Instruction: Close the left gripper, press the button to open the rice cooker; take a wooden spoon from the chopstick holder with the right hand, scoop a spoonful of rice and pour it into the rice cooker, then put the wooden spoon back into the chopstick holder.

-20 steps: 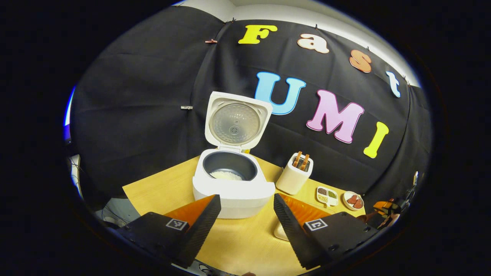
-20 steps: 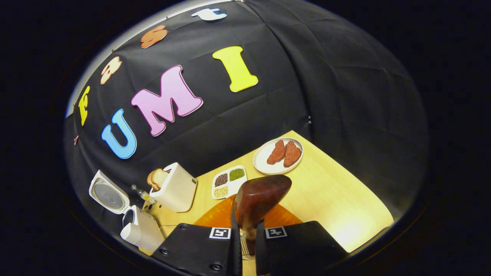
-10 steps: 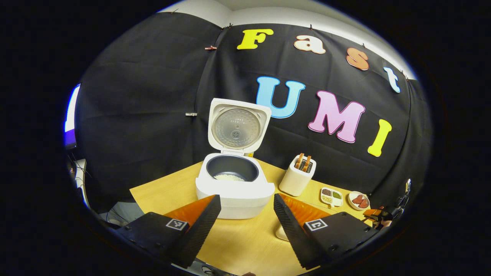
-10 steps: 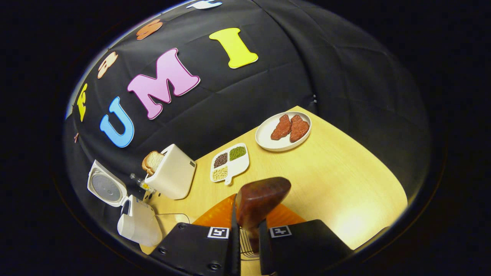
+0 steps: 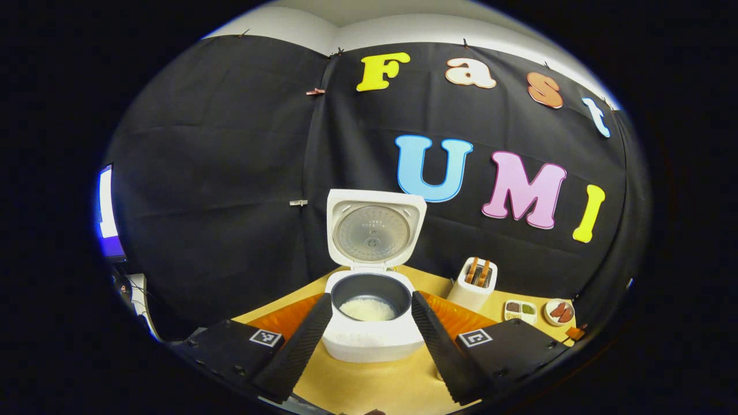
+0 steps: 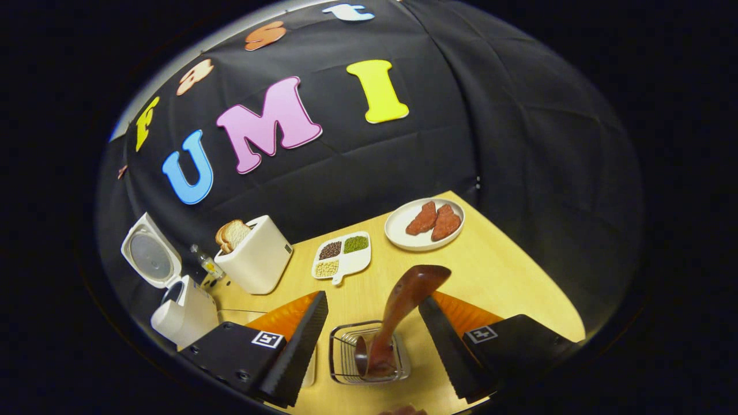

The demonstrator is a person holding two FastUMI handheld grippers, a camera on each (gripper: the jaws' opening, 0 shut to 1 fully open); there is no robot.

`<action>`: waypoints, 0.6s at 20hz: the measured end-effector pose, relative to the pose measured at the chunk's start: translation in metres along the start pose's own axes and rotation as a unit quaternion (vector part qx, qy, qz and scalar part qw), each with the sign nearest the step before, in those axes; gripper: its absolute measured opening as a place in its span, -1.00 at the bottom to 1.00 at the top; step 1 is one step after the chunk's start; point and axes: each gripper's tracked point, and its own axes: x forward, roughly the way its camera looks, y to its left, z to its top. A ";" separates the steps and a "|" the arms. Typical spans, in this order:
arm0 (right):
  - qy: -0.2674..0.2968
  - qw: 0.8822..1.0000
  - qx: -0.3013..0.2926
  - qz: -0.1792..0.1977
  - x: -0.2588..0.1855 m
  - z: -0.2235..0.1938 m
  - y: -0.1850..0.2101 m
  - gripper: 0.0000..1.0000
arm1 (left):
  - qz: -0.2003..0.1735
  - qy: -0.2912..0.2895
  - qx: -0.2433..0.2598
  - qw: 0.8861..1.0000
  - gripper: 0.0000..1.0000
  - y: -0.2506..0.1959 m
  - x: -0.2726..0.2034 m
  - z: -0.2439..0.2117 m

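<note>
In the left gripper view the white rice cooker [image 5: 372,340] stands with its lid [image 5: 375,230] raised and white rice in its dark pot [image 5: 369,308]. My left gripper [image 5: 372,297] is open in front of it, its fingers framing the cooker without touching. In the right gripper view the wooden spoon [image 6: 412,285] stands handle-down in the wire chopstick holder [image 6: 340,357], leaning right. My right gripper [image 6: 373,297] is open, a finger on each side of the spoon and apart from it. The cooker [image 6: 184,311] sits far left.
On the wooden table [image 6: 496,276], a white toaster [image 6: 253,259] holds bread slices. Beside it are a sectioned dish of grains [image 6: 341,259] and a plate of meat pieces [image 6: 424,222]. A small bottle [image 6: 204,262] stands between cooker and toaster. A lit screen [image 5: 106,213] glows far left.
My right gripper has opened and let go of the wooden spoon, which now stands in the wire holder. The left gripper has drawn back, so the cooker sits lower between its fingers.
</note>
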 end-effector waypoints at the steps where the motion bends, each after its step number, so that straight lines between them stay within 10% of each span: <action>1: -0.006 1.000 -0.021 0.001 -0.009 0.002 0.000 0.97 | -0.001 -0.007 0.000 1.000 0.92 -0.002 0.008 0.013; 12: -0.063 0.989 -0.131 -0.009 -0.056 0.048 0.024 0.97 | -0.045 0.006 -0.001 0.999 0.90 -0.034 0.144 0.126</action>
